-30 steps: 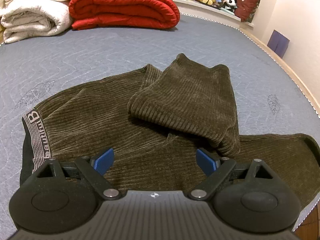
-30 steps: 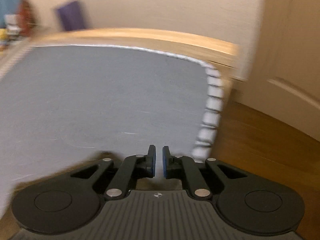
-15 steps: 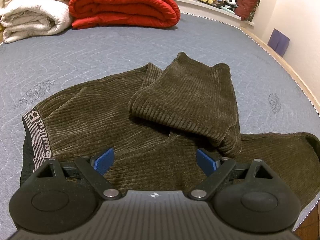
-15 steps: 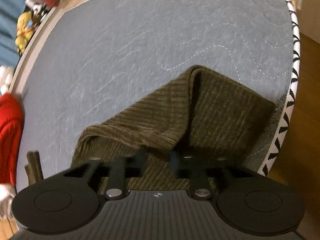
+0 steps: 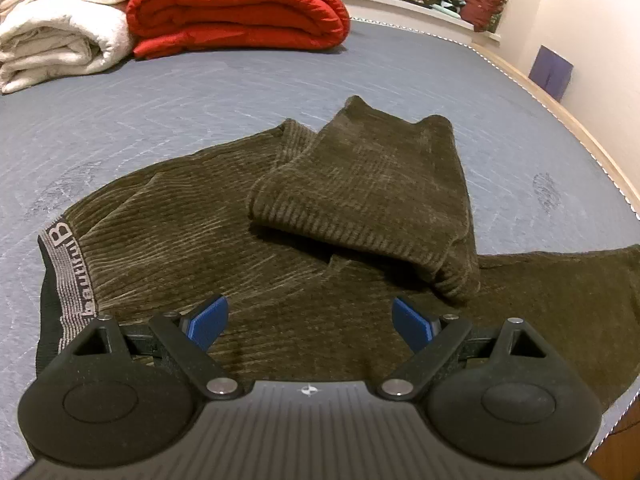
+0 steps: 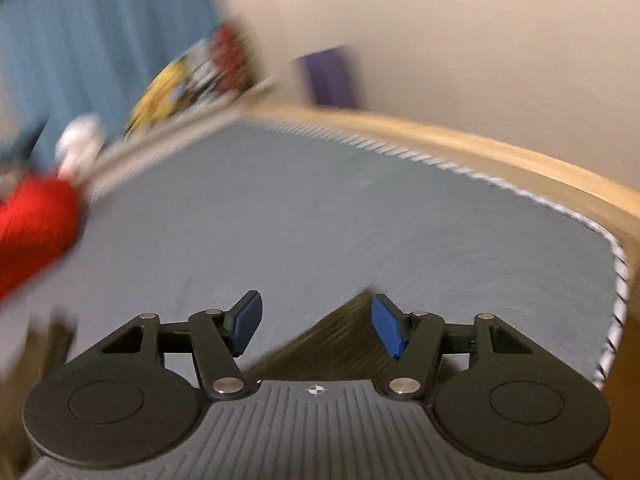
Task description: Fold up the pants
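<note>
Loosely, ribbed olive corduroy pants (image 5: 224, 216) sprawl across quilted grey mattress (image 5: 200, 96).

The pants (image 5: 224, 240) lie on the bed (image 5: 200, 92), one leg folded over the middle. A folded quilt (image 5: 236, 4) sits behind them, a blanket (image 5: 60, 28) to its left.

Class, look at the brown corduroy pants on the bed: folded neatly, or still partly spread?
Partly spread. One leg of the pants is doubled back over the body; the other leg runs flat rightward, and the waistband lies open.
</note>
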`<state>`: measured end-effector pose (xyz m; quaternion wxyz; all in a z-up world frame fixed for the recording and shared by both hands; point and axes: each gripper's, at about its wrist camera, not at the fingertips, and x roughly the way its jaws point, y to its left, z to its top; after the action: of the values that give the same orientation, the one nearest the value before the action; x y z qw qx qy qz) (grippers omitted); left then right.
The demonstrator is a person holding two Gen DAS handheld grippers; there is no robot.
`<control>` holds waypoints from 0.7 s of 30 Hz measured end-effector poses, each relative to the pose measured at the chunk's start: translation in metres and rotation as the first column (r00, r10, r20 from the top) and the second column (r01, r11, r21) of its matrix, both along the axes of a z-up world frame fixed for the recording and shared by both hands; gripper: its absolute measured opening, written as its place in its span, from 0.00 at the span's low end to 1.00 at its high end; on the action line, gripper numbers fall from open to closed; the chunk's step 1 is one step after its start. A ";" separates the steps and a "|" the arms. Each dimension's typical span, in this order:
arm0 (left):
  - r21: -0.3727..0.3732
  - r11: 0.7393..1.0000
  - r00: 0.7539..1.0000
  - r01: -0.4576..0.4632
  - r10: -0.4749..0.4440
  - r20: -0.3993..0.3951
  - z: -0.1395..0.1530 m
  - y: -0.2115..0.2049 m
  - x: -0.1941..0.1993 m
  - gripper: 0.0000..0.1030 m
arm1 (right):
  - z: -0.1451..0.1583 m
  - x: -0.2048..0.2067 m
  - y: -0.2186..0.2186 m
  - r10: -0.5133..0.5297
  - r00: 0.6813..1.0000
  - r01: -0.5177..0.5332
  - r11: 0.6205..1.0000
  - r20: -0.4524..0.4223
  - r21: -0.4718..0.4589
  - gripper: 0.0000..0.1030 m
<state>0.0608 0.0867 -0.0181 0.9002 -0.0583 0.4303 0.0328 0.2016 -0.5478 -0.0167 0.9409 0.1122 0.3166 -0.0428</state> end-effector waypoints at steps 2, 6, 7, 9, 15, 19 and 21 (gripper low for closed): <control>0.008 1.000 1.000 0.015 -0.015 -0.002 -0.002 -0.005 0.000 0.90 | -0.012 0.003 0.021 0.081 0.994 -0.088 0.992 -0.076 -0.090 0.61; 0.017 0.999 0.999 0.035 -0.035 -0.022 -0.008 -0.010 -0.001 0.90 | -0.036 0.008 0.032 0.089 0.971 -0.122 0.982 -0.220 -0.142 0.62; 0.014 0.999 0.999 0.036 -0.035 -0.026 -0.009 -0.009 -0.001 0.90 | -0.042 0.008 0.031 0.060 0.961 -0.106 0.981 -0.269 -0.161 0.62; 0.002 0.999 0.999 0.035 -0.035 -0.025 -0.007 -0.007 -0.002 0.90 | -0.058 0.010 0.023 -0.023 0.930 -0.047 0.982 -0.368 -0.180 0.64; -0.022 0.999 0.999 0.042 -0.042 -0.009 0.001 -0.003 -0.004 0.90 | -0.040 -0.006 0.011 -0.087 0.944 0.044 0.989 -0.318 -0.141 0.66; -0.031 0.998 0.999 0.047 -0.047 -0.009 0.003 -0.004 -0.006 0.90 | -0.049 -0.016 0.022 -0.108 0.928 0.043 0.982 -0.356 -0.184 0.67; -0.033 0.998 0.999 0.050 -0.050 -0.004 0.005 -0.005 -0.007 0.90 | -0.038 -0.022 0.030 -0.115 0.942 0.055 0.980 -0.316 -0.190 0.67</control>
<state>0.0538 0.0818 -0.0135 0.8986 -0.0623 0.4343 0.0034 0.1801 -0.5182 -0.0549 0.8792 0.0323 0.4573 -0.1298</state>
